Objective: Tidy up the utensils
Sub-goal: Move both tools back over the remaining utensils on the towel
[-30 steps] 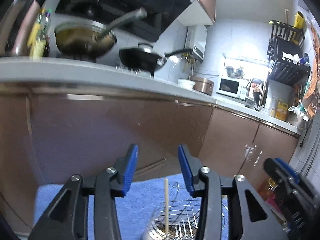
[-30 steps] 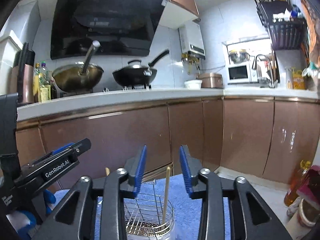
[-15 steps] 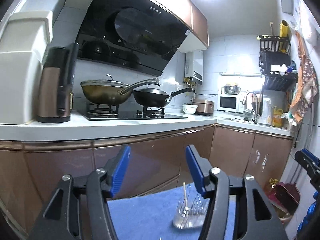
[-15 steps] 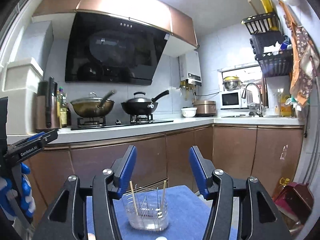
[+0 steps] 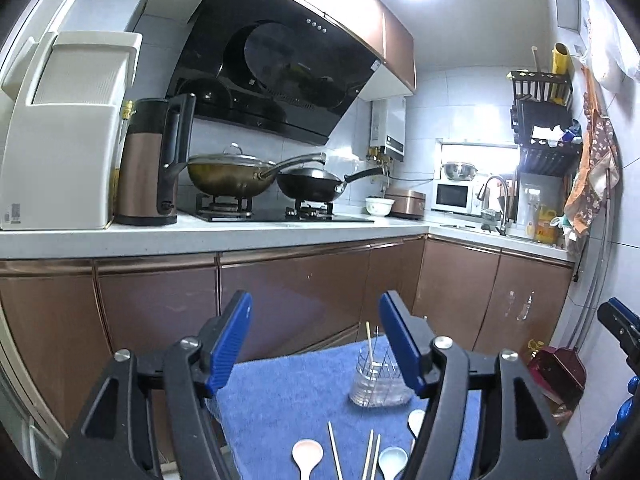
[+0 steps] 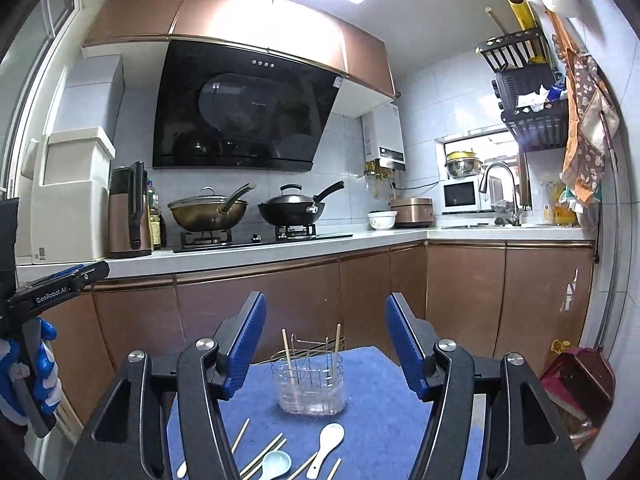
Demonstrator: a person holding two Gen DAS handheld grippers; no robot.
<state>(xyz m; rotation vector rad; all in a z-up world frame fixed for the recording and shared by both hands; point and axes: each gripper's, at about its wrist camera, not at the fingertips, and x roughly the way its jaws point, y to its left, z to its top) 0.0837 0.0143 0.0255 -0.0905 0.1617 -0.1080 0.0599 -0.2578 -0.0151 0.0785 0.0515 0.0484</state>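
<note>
I am holding both tools up over the blue cloth; the left tool and the right tool are opening with nothing between them; the clear utensil holder is standing with two chopsticks inside; spoons are lying in front of it.

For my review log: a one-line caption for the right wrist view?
Right gripper, jaws opening and empty, faces a clear utensil holder with two chopsticks on blue cloth.

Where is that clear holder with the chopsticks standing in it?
In the right wrist view the clear holder stands on the blue cloth, centre frame, just beyond the loose spoons and chopsticks.
</note>
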